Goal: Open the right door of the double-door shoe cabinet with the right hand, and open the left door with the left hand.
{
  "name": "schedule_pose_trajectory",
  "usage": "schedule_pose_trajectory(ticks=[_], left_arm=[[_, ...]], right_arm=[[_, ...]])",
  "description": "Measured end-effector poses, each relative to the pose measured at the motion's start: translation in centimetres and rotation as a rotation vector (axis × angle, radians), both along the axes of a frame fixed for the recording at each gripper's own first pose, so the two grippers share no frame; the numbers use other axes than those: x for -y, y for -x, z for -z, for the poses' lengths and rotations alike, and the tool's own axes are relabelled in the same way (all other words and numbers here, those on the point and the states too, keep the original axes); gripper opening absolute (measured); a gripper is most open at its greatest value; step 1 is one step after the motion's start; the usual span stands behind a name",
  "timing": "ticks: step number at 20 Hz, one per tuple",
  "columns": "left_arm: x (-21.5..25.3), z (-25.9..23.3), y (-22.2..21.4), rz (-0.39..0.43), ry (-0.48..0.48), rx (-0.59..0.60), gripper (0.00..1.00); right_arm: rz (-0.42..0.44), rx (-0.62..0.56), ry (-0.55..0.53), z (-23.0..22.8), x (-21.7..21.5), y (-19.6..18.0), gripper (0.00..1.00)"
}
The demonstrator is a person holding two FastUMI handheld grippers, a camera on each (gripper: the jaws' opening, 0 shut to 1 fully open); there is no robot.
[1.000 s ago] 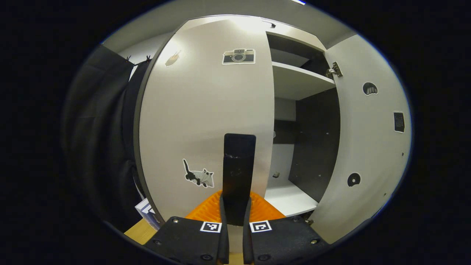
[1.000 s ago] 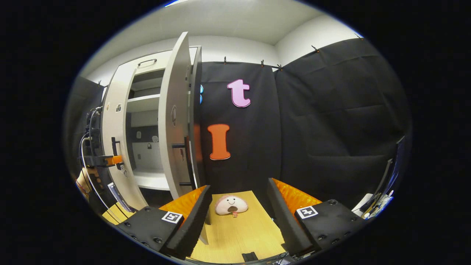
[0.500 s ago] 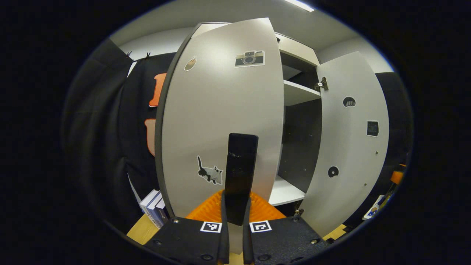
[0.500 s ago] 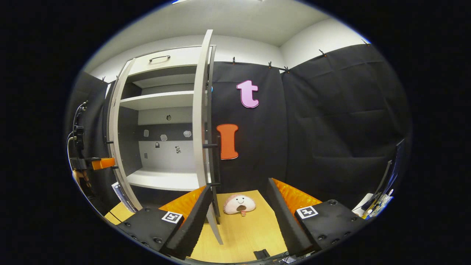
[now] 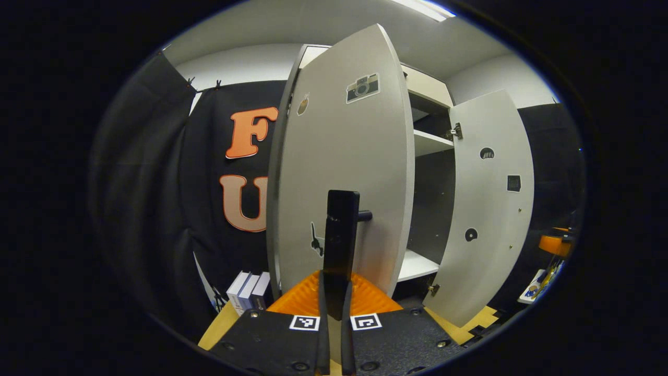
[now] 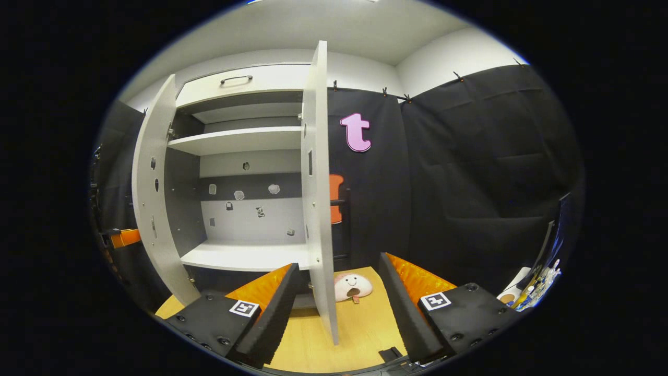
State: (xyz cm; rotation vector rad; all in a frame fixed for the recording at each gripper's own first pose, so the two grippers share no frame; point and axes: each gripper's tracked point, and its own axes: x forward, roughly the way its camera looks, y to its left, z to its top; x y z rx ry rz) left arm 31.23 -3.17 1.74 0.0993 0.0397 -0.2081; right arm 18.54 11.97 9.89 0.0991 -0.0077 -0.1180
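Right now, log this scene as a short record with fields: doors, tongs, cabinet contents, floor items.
left door: grey sticker-covered left cabinet door swung wide open
right door: grey right cabinet door open, seen edge-on
left tongs: left tongs shut on the black bar handle of the left door
right tongs: right tongs open, holding nothing, apart from the right door
cabinet: white shelves bare; small stickers on the back panel
floor items: pink smiling plush toy on the wooden floor by the right door; stacked books beside the left door

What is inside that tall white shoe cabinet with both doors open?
Inside the white shoe cabinet, a white upper shelf and a white lower shelf are both bare. Small stickers dot the back panel. The open right door hides the right end.
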Motion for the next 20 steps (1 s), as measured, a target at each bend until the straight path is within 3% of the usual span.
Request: schedule_pose_trajectory(ticks=[4,5,6,9,20], left_arm=[[-3.4,-0.7,-0.1,-0.101,-0.031,0.029,0.02],[-4.1,-0.7,-0.3,-0.126,-0.025,0.026,0.00],[-4.3,-0.8,0.0,-0.136,0.000,0.023,0.00],[-3.3,-0.6,-0.2,-0.102,0.061,0.005,0.00],[-4.2,-0.4,0.7,-0.068,0.016,-0.002,0.00]], right_arm=[[-0.009,0.004,0.002,0.1,-2.5,0.4,0.89],[-0.013,0.004,0.004,0.0,-3.1,0.5,0.97],[-0.018,0.004,0.007,-0.1,-3.7,0.5,0.97],[-0.030,0.012,0.025,-0.7,-5.0,0.6,0.97],[-0.017,0.020,0.021,-0.5,-6.1,1.3,0.97]])
